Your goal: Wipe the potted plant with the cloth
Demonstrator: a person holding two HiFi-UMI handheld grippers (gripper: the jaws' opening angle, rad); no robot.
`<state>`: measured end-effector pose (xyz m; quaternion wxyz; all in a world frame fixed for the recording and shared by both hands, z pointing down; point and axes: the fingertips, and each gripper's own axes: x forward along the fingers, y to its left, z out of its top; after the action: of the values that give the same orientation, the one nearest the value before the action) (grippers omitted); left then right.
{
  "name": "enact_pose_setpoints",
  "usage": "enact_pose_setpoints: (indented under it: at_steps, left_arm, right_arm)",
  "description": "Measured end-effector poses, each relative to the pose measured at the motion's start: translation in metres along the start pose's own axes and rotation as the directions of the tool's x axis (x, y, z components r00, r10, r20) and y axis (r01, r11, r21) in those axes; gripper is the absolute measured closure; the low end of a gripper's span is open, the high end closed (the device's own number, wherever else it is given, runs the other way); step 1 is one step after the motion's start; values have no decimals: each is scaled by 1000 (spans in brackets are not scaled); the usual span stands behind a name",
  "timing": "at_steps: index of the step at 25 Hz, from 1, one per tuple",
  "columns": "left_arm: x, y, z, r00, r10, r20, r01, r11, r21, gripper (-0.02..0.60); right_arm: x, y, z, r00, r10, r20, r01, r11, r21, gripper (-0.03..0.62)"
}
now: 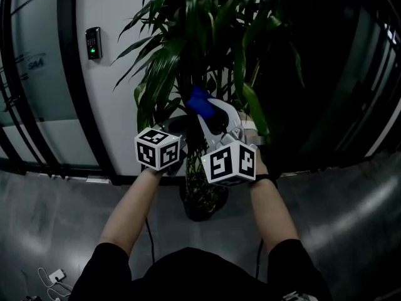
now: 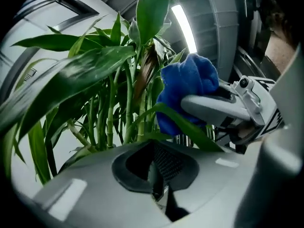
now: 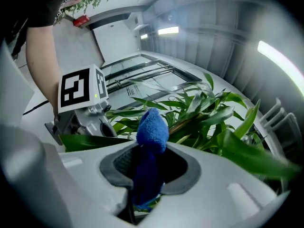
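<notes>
The potted plant (image 1: pixel 207 36) has long green leaves and thin bamboo-like stalks (image 2: pixel 111 122); its dark pot (image 1: pixel 202 204) stands on the floor just ahead of me. My right gripper (image 1: pixel 216 115) is shut on a blue cloth (image 1: pixel 198 99), whose bunched end (image 3: pixel 152 127) pokes out above the jaws among the leaves. My left gripper (image 1: pixel 178 127), just to its left, looks shut on a broad leaf (image 3: pixel 95 142) that runs across to the cloth. In the left gripper view the cloth (image 2: pixel 187 91) and the right gripper's fingers (image 2: pixel 213 109) are pressed against that leaf (image 2: pixel 190 127).
A white wall with black frames stands behind the plant, with a keypad (image 1: pixel 93 42) showing a green light. Dark glass panels rise on the right. Loose cables and a plug (image 1: pixel 53 279) lie on the grey floor at lower left.
</notes>
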<state>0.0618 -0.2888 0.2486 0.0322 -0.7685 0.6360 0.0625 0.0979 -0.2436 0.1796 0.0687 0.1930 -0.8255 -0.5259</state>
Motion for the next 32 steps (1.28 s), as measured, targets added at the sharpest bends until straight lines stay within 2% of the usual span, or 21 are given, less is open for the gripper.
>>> enact_pose_setpoints:
  at_steps: [3,8,13,19,23,32]
  left_arm:
    - [2,-3,3,1000,-18,6,17,1000,12,575]
    - [10,-9,0,999,-41,6,41,999,-10,575]
    - [10,-3,-1,999,-24,49,28,996,-86,575]
    - [13,6,-9,998,10,66,1,987,-159,575]
    - [9,9,-12,996,45,77,-32,985,-168,575]
    - [4,7,-18,996,51,71,-37,981,-189,575]
  right_arm:
    - [3,11,-7,999,48,-9,-48,999,-8,487]
    - [-1,31,-11,994,107,1,-107,994,-2,487]
    - [-10,44,-16,989,144,20,-145,989,27,487]
    - [-17,60,-30,991,136,-10,-136,989,-53,487]
    - [-25,74,-34,986,166,8,-166,986,-16,487]
    - [-38,97,-43,984,178,18,-178,984,16,487]
